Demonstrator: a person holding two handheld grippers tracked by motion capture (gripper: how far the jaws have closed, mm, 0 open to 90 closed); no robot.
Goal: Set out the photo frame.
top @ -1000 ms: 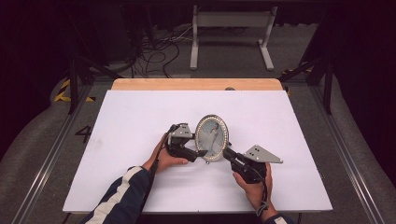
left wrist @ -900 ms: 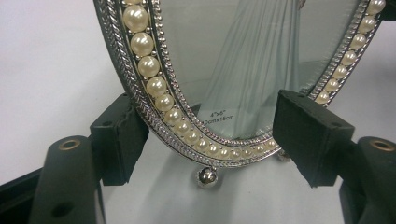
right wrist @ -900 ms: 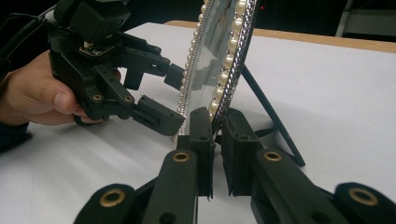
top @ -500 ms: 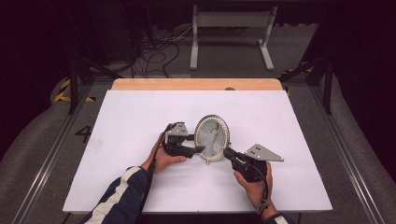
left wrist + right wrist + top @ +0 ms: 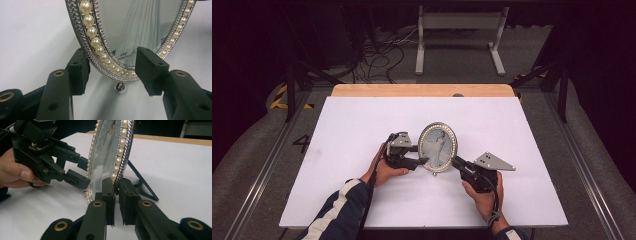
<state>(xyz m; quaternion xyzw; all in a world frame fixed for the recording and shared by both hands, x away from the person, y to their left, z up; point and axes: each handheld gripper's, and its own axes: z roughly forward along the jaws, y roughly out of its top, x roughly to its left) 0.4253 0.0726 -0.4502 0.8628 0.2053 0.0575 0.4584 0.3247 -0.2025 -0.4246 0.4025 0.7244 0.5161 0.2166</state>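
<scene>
An oval silver picture frame with a pearl-bead rim (image 5: pixel 438 147) stands upright near the middle of the white worktop (image 5: pixel 352 130), a claw at each side.

The right claw (image 5: pixel 116 185) is clamped on the frame's lower rim, one jaw in front and one behind. The left claw (image 5: pixel 111 68) is spread wide, its jaws straddling the frame's lower edge; whether they touch it cannot be told. Behind the frame, a black fold-out stand (image 5: pixel 142 183) rests on the worktop. A hand (image 5: pixel 384 170) holds the left claw.

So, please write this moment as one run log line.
oval pearl frame upright on table | right tool shut on rim | left tool open around edge
</scene>
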